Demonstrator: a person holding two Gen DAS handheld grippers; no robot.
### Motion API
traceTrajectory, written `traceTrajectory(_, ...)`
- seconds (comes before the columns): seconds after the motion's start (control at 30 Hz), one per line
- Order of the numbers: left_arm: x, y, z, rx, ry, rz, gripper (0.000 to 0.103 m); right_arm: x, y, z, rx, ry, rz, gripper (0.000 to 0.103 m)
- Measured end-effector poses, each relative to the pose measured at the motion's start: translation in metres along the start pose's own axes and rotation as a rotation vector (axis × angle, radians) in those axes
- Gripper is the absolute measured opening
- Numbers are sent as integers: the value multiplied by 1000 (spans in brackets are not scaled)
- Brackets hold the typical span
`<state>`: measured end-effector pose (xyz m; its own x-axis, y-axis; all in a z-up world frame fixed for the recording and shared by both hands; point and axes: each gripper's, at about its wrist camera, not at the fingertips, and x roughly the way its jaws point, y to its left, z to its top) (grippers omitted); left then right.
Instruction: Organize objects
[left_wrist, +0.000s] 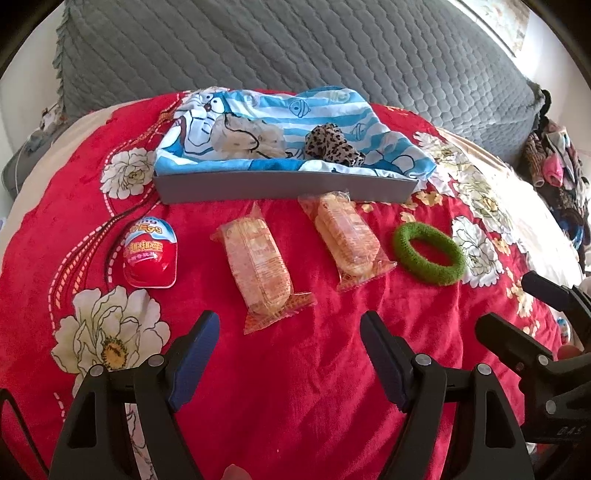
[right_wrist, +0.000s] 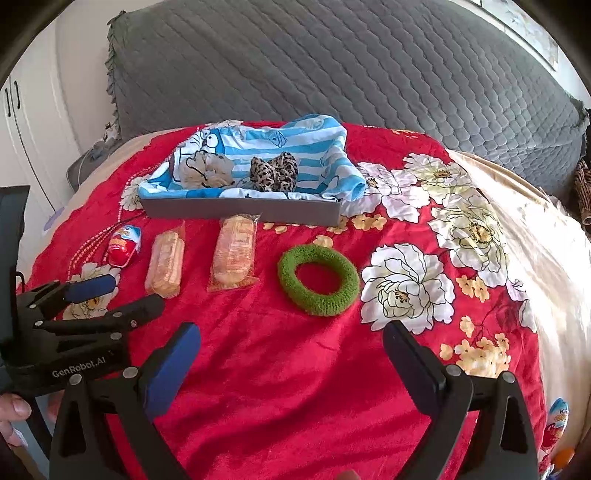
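On the red flowered blanket lie a red toy egg (left_wrist: 150, 254) (right_wrist: 125, 245), two wrapped cracker packs (left_wrist: 258, 266) (left_wrist: 347, 238) (right_wrist: 165, 264) (right_wrist: 234, 251) and a green hair ring (left_wrist: 428, 253) (right_wrist: 318, 279). Behind them a grey box (left_wrist: 284, 188) (right_wrist: 240, 212) lined with a blue striped cloth holds a beige scrunchie (left_wrist: 243, 138) (right_wrist: 207, 170) and a leopard scrunchie (left_wrist: 334, 144) (right_wrist: 274, 171). My left gripper (left_wrist: 290, 325) (right_wrist: 114, 291) is open and empty, just short of the left cracker pack. My right gripper (right_wrist: 291, 336) (left_wrist: 506, 299) is open and empty, just short of the green ring.
A grey quilted cushion (left_wrist: 295, 51) backs the bed. A pile of clothes (left_wrist: 554, 162) lies at the far right. A second toy egg (right_wrist: 557, 421) sits at the blanket's right edge. White cupboard doors (right_wrist: 22, 122) stand at left.
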<state>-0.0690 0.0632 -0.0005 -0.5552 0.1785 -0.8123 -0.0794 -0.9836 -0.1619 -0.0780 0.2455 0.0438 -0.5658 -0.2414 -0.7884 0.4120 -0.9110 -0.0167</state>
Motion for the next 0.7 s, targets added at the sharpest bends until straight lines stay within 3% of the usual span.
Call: traceTrajectory(0.7, 25, 2, 9, -5, 21, 10, 80, 27, -7, 9, -23, 15, -12, 100)
